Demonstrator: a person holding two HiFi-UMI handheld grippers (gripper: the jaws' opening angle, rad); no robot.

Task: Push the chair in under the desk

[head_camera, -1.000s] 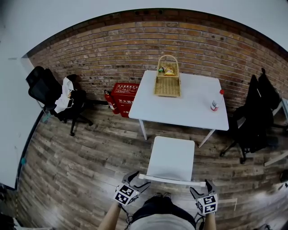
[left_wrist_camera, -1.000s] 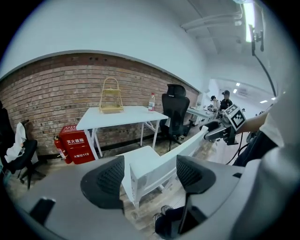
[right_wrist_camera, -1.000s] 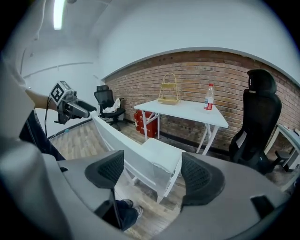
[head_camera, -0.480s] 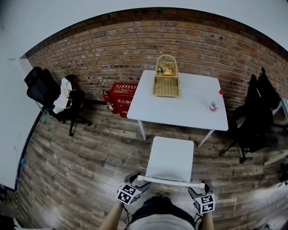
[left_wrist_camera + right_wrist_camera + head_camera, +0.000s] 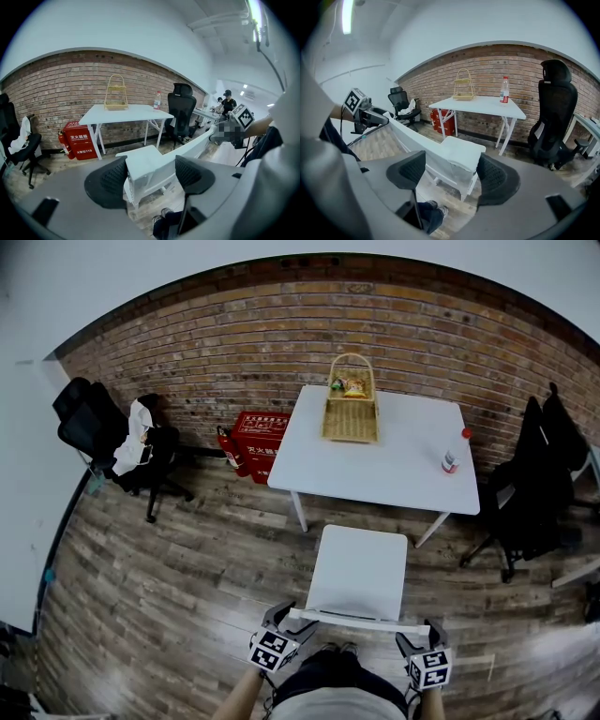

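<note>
A white chair [image 5: 356,570] stands on the wood floor just in front of the white desk [image 5: 384,465], its seat outside the desk's front edge. My left gripper [image 5: 280,634] is at the left end of the chair's backrest rail [image 5: 354,620], and my right gripper [image 5: 425,650] is at the right end. In the left gripper view the left gripper [image 5: 147,176] is open, with the backrest's corner between its pads. In the right gripper view the right gripper [image 5: 451,173] is also open around the backrest, and the chair's seat [image 5: 461,146] shows beyond it.
A wicker basket [image 5: 350,413] and a bottle [image 5: 450,461] stand on the desk. Black office chairs stand at the left [image 5: 108,442] and at the right [image 5: 530,488]. A red box [image 5: 258,446] and a fire extinguisher [image 5: 230,454] sit by the brick wall.
Both grippers have edged slightly inward along the backrest ends. The chair keeps about the same distance from the desk.
</note>
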